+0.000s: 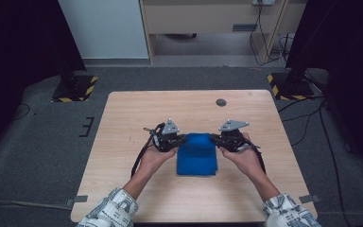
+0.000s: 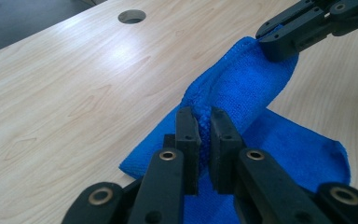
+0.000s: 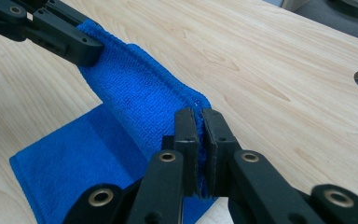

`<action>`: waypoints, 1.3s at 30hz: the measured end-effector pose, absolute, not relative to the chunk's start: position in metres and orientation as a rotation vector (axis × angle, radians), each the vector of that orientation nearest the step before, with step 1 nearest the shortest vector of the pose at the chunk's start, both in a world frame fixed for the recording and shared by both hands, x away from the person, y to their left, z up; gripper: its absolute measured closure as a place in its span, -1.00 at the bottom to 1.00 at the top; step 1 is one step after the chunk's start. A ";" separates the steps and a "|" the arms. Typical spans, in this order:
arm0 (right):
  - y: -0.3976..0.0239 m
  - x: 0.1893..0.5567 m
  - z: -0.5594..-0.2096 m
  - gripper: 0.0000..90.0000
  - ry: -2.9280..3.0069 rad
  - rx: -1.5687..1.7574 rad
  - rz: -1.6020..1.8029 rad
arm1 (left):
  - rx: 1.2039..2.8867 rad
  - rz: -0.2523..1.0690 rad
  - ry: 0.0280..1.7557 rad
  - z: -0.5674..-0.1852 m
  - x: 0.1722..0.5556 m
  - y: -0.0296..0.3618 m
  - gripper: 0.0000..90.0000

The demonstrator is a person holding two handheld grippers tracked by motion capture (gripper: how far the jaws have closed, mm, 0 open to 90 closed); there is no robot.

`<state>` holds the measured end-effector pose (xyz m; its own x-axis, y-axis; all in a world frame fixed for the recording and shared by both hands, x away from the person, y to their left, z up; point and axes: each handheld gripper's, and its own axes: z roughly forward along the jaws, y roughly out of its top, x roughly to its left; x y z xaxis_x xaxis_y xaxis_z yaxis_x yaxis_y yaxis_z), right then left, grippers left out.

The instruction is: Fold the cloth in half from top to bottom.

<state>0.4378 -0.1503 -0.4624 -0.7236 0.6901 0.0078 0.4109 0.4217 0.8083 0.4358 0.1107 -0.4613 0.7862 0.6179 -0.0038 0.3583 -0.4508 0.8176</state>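
Blue cloth [image 1: 197, 153] is pinched at both far corners by left gripper [image 2: 204, 135] and right gripper [image 3: 200, 140]; gripper views reveal the lifted edge.

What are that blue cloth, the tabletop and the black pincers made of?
The blue cloth looks like soft microfibre or terry: fuzzy looped surface, stitched hem, drapes limply. The tabletop looks like pale wood or wood-look laminate, with printed-looking grain and a slight sheen. The left gripper and right gripper seem matte black plastic with brass-coloured pivot rings.

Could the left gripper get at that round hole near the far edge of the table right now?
Probably not freely: the left gripper is shut on the blue cloth, though bare table lies before the hole.
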 end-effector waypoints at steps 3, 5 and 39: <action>-0.151 0.434 -0.466 0.89 2.363 0.940 1.205 | 2.083 0.360 0.729 -0.465 0.433 0.112 0.86; -0.151 0.431 -0.468 0.89 2.372 0.936 1.198 | 2.082 0.350 0.731 -0.468 0.432 0.112 0.85; -0.152 0.397 -0.485 0.83 2.426 0.886 1.184 | 2.080 0.275 0.731 -0.494 0.400 0.120 0.79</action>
